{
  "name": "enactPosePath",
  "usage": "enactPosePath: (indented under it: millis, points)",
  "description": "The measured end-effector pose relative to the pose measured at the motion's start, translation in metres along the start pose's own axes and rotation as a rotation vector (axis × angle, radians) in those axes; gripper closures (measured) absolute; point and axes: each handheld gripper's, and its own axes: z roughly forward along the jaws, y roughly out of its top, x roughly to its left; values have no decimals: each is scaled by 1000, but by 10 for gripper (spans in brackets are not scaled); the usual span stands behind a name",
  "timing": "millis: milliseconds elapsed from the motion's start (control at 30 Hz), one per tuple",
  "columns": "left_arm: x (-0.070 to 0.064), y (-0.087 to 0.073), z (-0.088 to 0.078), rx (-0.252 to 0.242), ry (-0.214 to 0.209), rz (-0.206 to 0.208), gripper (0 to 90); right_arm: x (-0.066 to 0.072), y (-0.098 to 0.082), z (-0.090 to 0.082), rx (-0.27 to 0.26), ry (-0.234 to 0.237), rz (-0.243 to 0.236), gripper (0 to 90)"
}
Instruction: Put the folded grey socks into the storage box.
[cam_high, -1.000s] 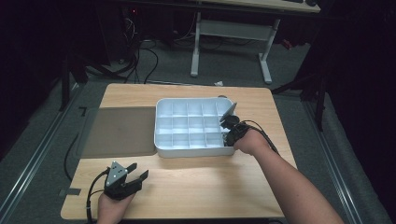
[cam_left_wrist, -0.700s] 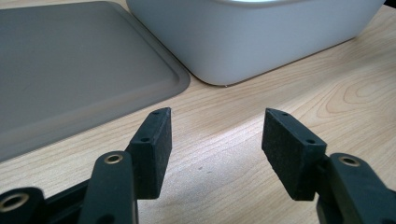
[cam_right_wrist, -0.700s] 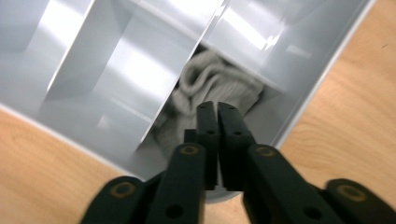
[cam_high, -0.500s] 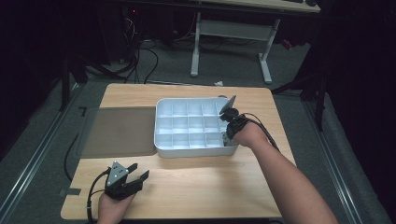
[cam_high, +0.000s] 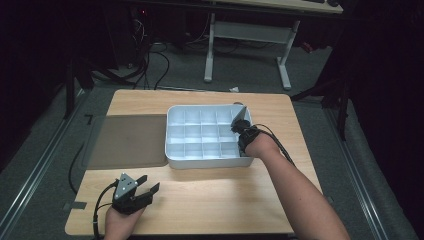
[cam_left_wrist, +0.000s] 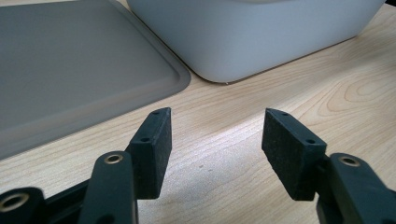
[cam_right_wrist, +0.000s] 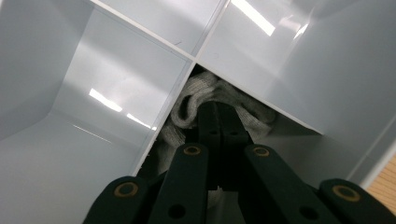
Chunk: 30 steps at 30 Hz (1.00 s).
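Right tool (cam_high: 239, 131) shifted deeper into white divided plastic tray (cam_high: 172, 140), now clamped on grey knitted cloth (cam_right_wrist: 196, 100); lifting out remains; left tool (cam_high: 148, 185) apart, idle lower left.

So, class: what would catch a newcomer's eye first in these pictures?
The white divided tray at the table's centre stands out. The right tongs, jaws together, reach into a right-hand compartment, pinching a grey knitted cloth. The left tongs rest open near the front edge, beside a flat grey lid.
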Motion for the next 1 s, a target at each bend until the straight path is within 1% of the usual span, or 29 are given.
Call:
enactPosePath:
  millis: [33, 100, 167, 200, 233, 267, 300, 333, 400, 433, 467, 500, 533, 567, 600, 633, 667, 900, 1000]
  points:
    - [0, 0, 0, 0, 0, 0, 432, 0, 0, 0, -1, 1, 0, 900]
    - [0, 0, 0, -1, 1, -1, 432, 0, -1, -2, -2, 2, 19, 890]
    - [0, 0, 0, 0, 2, -1, 432, -3, -1, -6, -13, 13, 13, 851]
    - [0, 0, 0, 0, 2, -1, 432, -3, -2, -8, -14, 17, 26, 836]
    - [0, 0, 0, 1, 3, -1, 432, -5, -3, -11, -21, 20, 16, 824]
    - [0, 0, 0, 0, 3, -1, 432, -5, -4, -14, -27, 25, 30, 819]
    - [0, 0, 0, 0, 3, 0, 432, -7, -4, -16, -39, 25, 22, 814]
    - [0, 0, 0, 1, 4, 1, 432, -8, -5, -19, -49, 30, 32, 810]
    - [-1, 0, 0, 3, 4, 4, 432, -9, -7, -24, -65, 32, 33, 806]
    - [-1, 0, 0, 5, 3, 6, 432, -10, -8, -27, -75, 32, 26, 805]
    - [-1, 0, 0, 4, 3, 6, 432, -9, -9, -30, -81, 32, 38, 802]
    - [-1, 0, 0, 4, 3, 7, 432, -10, -10, -33, -92, 30, 31, 798]
    - [-1, 0, 0, 2, 3, 7, 432, -10, -11, -36, -97, 32, 46, 795]
    - [-1, 0, 0, 2, 3, 6, 432, -11, -12, -38, -111, 30, 37, 793]
    - [-1, 0, 0, 2, 3, 6, 432, -11, -13, -41, -115, 36, 44, 789]
    - [-1, 0, 0, 0, 4, 4, 432, -12, -14, -43, -126, 39, 38, 786]
    - [-1, 0, 0, -1, 4, 4, 432, -12, -15, -45, -131, 40, 42, 786]
    - [-2, 1, 0, 0, 2, 6, 432, -14, -21, -51, -153, 39, 41, 768]
    - [-2, 1, 0, 0, 3, 5, 432, -15, -24, -52, -168, 47, 42, 738]
